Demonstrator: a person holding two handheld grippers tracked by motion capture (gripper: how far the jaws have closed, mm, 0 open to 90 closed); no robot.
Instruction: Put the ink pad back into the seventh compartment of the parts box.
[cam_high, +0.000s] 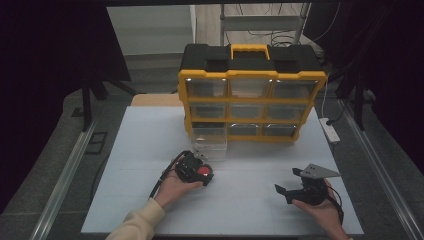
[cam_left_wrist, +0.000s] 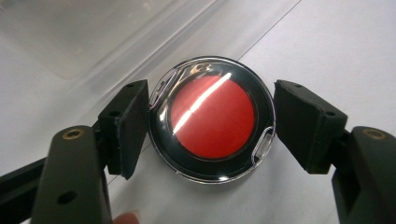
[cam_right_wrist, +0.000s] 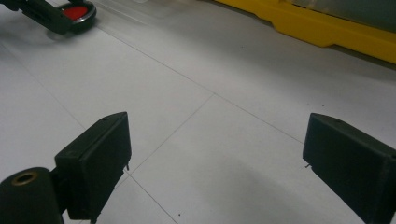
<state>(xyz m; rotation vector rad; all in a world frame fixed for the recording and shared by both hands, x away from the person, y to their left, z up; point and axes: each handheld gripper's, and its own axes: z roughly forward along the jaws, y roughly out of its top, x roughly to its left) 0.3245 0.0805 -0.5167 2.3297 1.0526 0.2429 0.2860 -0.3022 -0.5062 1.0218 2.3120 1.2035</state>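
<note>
While both grippers were low over the white table (cam_high: 150, 165), the following was recorded.

Left gripper (cam_left_wrist: 211, 123): jaws stood on either side of the round red compact (cam_left_wrist: 212, 119); the left pad (cam_left_wrist: 130, 126) touched or nearly touched its rim, while the right pad (cam_left_wrist: 306, 123) stood just clear, so a firm grip was not yet shown. Judged as positioned to pinch the case across its width.

Compact, location: flat on the table, near-left of centre, just near of the pulled-out clear drawer (cam_high: 210, 142).

Drawer: out of the bottom-left bay of the yellow organiser (cam_high: 252, 92) and resting on the table in front of it, judged ready to receive the compact.

Right gripper (cam_high: 292, 182): jaws wide apart, holding nothing, parked near-right, well apart from the work; judged idle.

Count: grippers, two; compacts, one; organisers, one; drawer bays, nine in three rows of three; drawers removed, one; power strips (cam_high: 330, 130), one, far right.
</note>
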